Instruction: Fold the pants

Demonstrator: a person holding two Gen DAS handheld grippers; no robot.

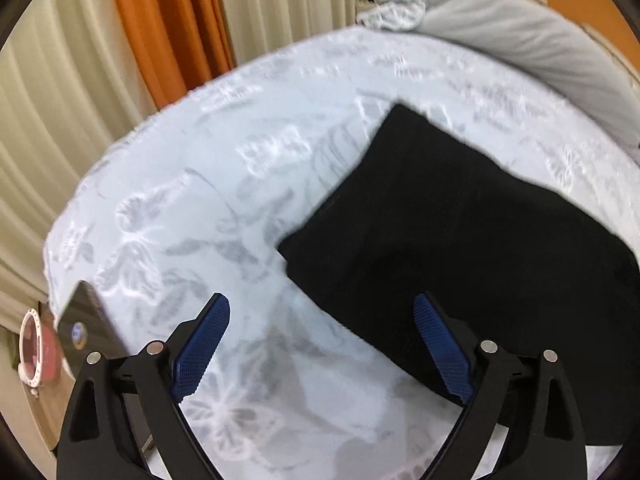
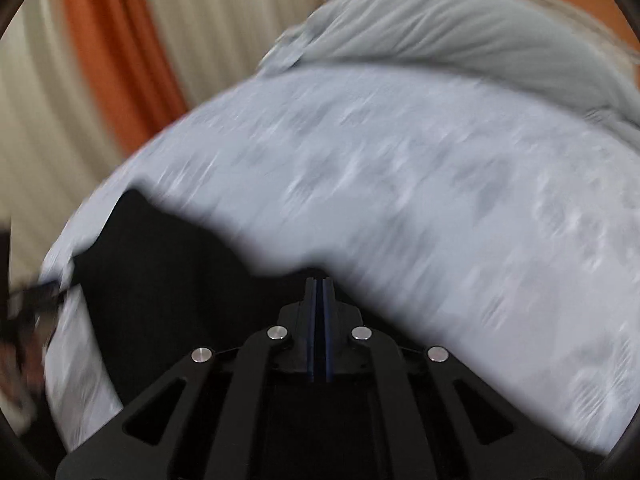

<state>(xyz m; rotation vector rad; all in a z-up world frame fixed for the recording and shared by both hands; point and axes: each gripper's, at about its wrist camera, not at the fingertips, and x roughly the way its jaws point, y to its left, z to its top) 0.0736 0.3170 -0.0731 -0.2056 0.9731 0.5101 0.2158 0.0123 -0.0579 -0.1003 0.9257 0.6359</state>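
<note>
Two grippers work over a bed (image 1: 248, 184) covered with a pale floral sheet. Black pants (image 1: 460, 248) lie folded flat on the sheet, forming a dark block toward the right of the left wrist view. The left gripper (image 1: 322, 344) hangs above the sheet with its blue pads (image 1: 202, 350) spread wide and nothing between them; its right finger overlaps the near edge of the pants. The right gripper (image 2: 319, 320) has its pads pressed together, empty, over the edge of the pants (image 2: 168, 288); this view is motion-blurred. A grey pillow (image 1: 532, 44) lies at the far end of the bed. Orange and cream curtains (image 1: 168, 20) hang behind.
</note>
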